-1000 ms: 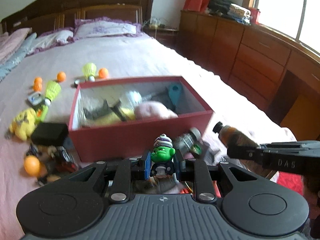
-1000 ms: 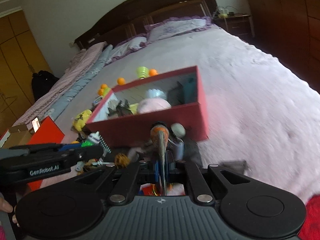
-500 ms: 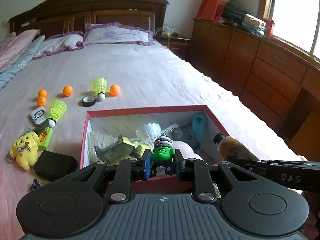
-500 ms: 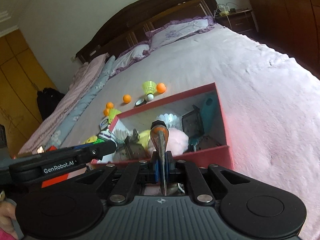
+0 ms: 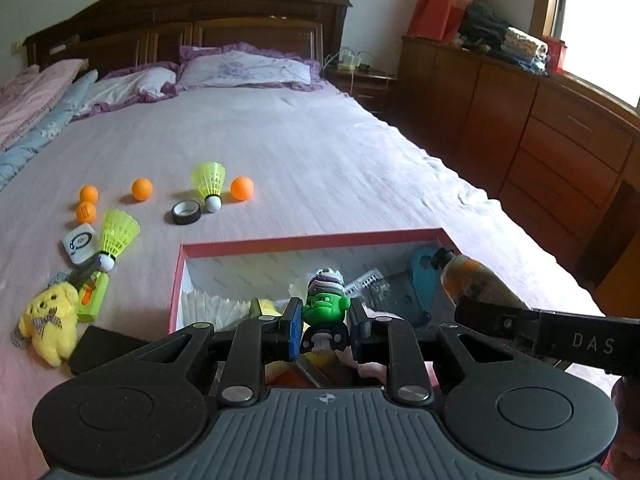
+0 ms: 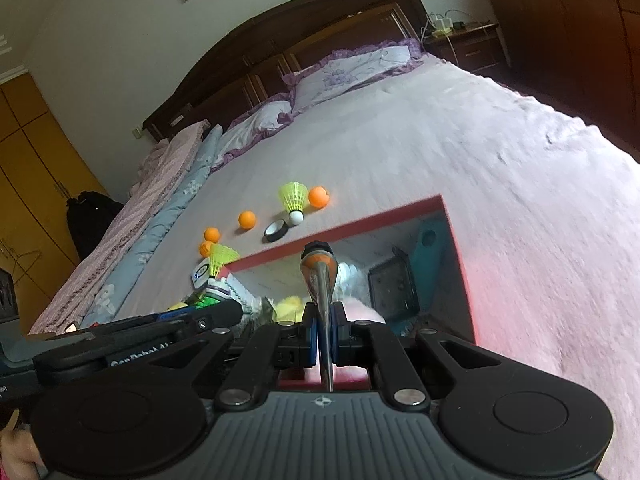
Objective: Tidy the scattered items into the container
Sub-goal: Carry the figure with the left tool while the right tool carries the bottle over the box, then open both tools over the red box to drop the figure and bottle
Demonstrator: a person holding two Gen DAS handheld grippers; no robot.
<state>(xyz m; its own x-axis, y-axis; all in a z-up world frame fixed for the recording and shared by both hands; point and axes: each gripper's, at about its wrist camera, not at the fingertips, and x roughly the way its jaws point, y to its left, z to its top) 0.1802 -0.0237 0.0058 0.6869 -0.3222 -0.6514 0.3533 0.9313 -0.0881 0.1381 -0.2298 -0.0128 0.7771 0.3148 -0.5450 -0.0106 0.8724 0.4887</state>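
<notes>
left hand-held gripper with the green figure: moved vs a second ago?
Yes. The left hand-held gripper, shut on the green figure, has advanced from in front of the red box's near wall to above its open interior.

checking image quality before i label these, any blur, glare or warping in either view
Left wrist view: window blown out white, headboard bowed by the fisheye, red box and nearby items sharp. Right wrist view: bedsheet streaked with motion blur on the right, horizon tilted, corners darkened.

My right gripper [image 6: 322,344] clamps a screwdriver [image 6: 319,276], handle forward over the red box [image 6: 460,256]; shuttlecock [image 6: 294,198] lies beyond
</notes>
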